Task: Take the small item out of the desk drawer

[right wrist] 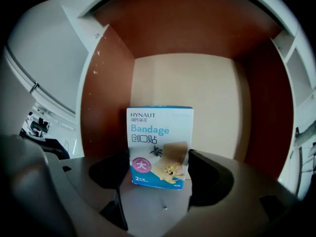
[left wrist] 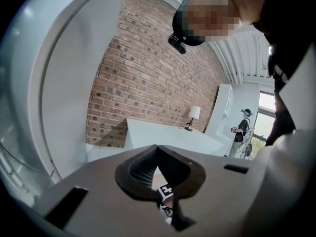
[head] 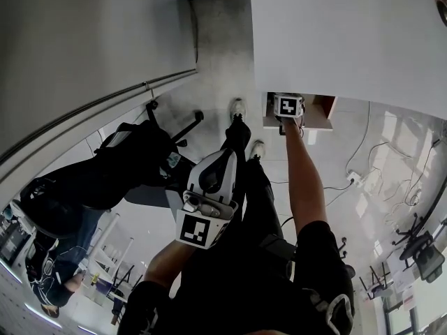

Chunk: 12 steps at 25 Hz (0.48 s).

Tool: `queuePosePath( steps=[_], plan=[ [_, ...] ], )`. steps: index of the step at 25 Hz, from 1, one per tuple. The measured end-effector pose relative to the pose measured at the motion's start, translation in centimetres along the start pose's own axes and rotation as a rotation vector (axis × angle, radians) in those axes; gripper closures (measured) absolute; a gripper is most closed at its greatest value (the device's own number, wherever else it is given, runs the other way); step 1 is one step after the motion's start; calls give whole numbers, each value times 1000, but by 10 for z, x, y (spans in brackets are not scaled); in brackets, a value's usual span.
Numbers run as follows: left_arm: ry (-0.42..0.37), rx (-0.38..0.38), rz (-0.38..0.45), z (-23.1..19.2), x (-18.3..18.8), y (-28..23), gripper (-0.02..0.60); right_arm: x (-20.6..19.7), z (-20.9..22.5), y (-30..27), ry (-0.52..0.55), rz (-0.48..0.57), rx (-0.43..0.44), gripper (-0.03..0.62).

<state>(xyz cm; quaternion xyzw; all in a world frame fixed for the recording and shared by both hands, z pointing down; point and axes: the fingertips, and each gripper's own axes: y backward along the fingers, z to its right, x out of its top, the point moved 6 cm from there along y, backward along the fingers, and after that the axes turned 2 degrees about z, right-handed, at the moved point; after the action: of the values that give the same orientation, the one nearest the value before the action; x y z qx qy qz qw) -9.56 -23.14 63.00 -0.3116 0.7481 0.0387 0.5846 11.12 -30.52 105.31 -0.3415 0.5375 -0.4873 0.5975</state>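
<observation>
Head view: one white desk (head: 349, 33) far right, one drawer (head: 320, 114) open under its edge, right gripper (head: 288, 109) reaching in; left gripper (head: 204, 211) near, by the body.
Left gripper view: jaws together, nothing held.
Right gripper view: jaws spread wide, one bandage box (right wrist: 160, 132) upright between them in the drawer, not clamped.

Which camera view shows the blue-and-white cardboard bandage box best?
The right gripper view: the blue-and-white cardboard bandage box fills the centre, label readable, between the right gripper's open tongs in the brown-walled wooden drawer. In the head view the gripper sits over the drawer and no box shows. The left gripper view faces a red brick wall.
</observation>
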Motion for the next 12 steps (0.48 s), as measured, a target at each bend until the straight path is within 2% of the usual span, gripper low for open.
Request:
queuePosePath(
  steps=[4,8,12],
  plan=[
    [-2,0,30,15,19,12,575,-2,-2,45,-76,43,-18,229],
    [-15,-2,55,37,42,35,575,-9,-11,104,-86,116,-22,229],
    [-14,15,76,67,53,78,575,-38,-23,179,-85,189,9,229]
  ],
)
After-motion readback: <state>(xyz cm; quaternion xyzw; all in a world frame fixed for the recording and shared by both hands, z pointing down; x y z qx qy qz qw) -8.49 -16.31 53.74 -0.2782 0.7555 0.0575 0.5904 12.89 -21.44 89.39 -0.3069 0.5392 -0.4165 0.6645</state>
